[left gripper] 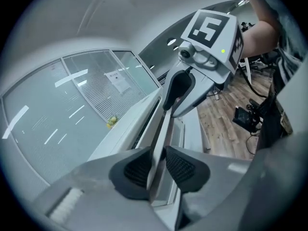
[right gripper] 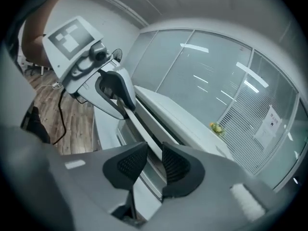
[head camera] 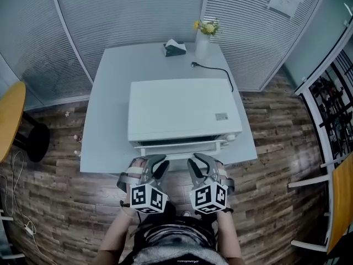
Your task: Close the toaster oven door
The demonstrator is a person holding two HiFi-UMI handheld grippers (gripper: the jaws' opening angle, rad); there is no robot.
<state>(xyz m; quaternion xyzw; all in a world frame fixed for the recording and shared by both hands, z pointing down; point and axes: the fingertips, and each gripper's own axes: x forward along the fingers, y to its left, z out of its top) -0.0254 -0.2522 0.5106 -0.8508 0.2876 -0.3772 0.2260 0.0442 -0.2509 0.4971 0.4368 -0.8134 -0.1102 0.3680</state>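
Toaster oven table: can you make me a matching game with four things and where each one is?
Things:
1. flowers
2. tissue box
3. cord
4. door handle

Places:
A. clamped in the left gripper and the right gripper
B. lying on the table behind the toaster oven
C. in the vase at the table's far edge
D. just left of the vase

Pairs: 1-C, 2-D, 3-B, 4-A

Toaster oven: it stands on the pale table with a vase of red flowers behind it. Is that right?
No. The flowers are yellow, not red, as the head view shows; the toaster oven stands on the pale table, vase behind it.
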